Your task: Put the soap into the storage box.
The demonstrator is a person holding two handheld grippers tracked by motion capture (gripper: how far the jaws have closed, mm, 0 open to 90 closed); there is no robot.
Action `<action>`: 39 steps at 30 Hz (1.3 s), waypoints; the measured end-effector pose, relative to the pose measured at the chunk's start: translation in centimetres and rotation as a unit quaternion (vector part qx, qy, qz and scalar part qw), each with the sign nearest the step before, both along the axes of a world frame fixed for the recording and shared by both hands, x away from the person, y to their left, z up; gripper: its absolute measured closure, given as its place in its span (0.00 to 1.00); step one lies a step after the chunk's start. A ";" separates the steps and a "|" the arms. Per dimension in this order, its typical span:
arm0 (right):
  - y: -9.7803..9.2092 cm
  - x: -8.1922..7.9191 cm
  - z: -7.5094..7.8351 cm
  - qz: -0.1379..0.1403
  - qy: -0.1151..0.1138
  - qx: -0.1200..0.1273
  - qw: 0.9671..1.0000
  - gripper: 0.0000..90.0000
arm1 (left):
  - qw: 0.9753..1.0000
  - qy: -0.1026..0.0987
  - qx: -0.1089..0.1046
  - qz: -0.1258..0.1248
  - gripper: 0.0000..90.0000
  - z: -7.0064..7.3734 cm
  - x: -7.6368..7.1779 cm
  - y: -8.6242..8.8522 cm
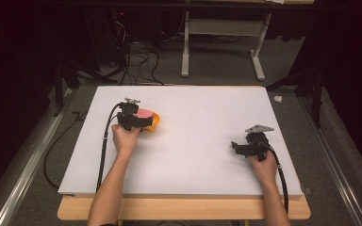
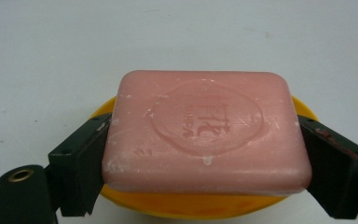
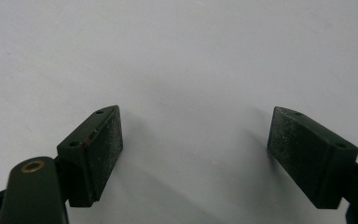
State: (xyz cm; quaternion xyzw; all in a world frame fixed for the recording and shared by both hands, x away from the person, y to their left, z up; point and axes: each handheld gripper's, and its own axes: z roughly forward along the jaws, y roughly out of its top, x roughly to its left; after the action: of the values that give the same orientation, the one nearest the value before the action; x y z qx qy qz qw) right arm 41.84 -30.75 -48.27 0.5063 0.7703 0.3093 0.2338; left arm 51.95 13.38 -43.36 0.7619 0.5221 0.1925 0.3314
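Observation:
A pink bar of soap point(image 2: 205, 130) with an embossed stamp lies flat between the jaws of my left gripper point(image 2: 205, 158), which is shut on its two short sides. Directly under the soap is a yellow-orange dish point(image 2: 196, 205); whether the soap rests in it or hangs just above it is unclear. From above, the left gripper point(image 1: 143, 121) is at the table's left middle with the soap point(image 1: 145, 113) and dish point(image 1: 154, 122) at its tip. My right gripper point(image 1: 235, 147) is at the right, low over the bare white surface, open with nothing between its fingers point(image 3: 98, 149).
A white board point(image 1: 193, 136) covers the wooden table point(image 1: 184, 209). Black cables point(image 1: 104, 141) trail from both grippers toward the near edge. Beyond the table is grey carpet with cables and a white stand's legs point(image 1: 221, 47).

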 end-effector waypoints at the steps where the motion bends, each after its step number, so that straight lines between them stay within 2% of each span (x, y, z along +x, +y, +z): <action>1: 0.0 0.0 0.0 0.000 -0.001 -0.001 1.000 0.21 | 1.000 0.002 0.002 0.002 0.15 -0.2 0.1 -0.1; 20: 0.0 0.0 0.0 -0.001 -0.001 -0.001 1.000 0.21 | 1.000 0.010 0.005 -0.001 0.15 -0.7 0.3 -0.4; 24: 0.0 0.0 0.0 -0.001 -0.001 -0.001 1.000 0.21 | 1.000 0.010 0.012 -0.001 0.15 -0.8 0.3 -0.6; 29: 0.0 0.0 0.0 -0.001 -0.001 -0.001 1.000 0.21 | 1.000 -0.002 0.006 -0.004 0.15 -0.4 0.1 -0.5; 39: 0.0 0.0 0.0 0.000 -0.002 -0.002 1.000 0.21 | 1.000 -0.012 0.015 -0.008 0.16 -0.2 -0.2 -0.8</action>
State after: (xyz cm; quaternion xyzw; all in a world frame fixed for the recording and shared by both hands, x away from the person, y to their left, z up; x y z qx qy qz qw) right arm 41.83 -30.74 -48.28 0.5055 0.7703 0.3087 0.2362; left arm 51.77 12.60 -43.56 0.7687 0.5089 0.2071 0.3276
